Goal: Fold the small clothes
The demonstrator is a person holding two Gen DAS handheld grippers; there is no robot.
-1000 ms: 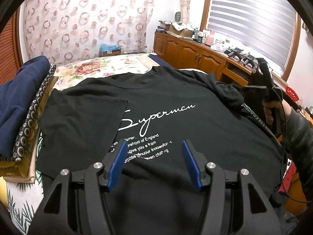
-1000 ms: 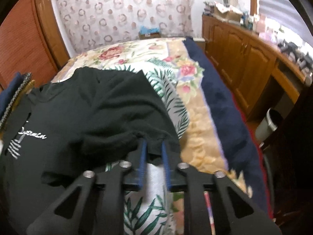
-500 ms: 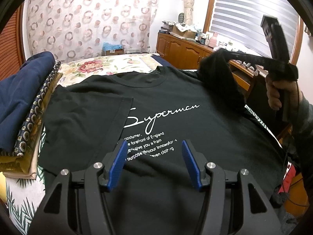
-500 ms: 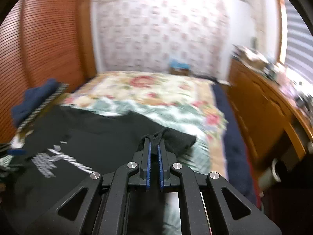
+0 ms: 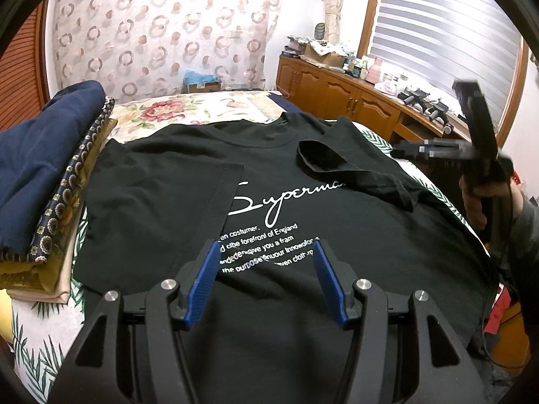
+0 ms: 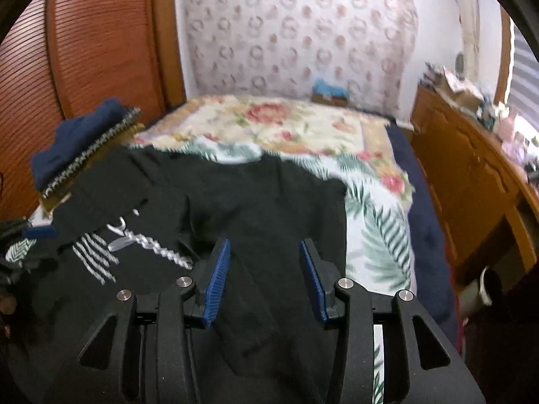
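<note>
Black T-shirt (image 5: 269, 175), both sleeves folded inward

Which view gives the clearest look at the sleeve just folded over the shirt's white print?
The left wrist view. There the folded sleeve lies sharp and whole on the black T-shirt, covering the end of the white print. The right wrist view is blurred; the sleeve merges into dark cloth beneath the open right tool.

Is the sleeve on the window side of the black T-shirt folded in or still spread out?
Folded in. The sleeve lies on the chest of the black T-shirt, its cuff covering the end of the white print.
</note>
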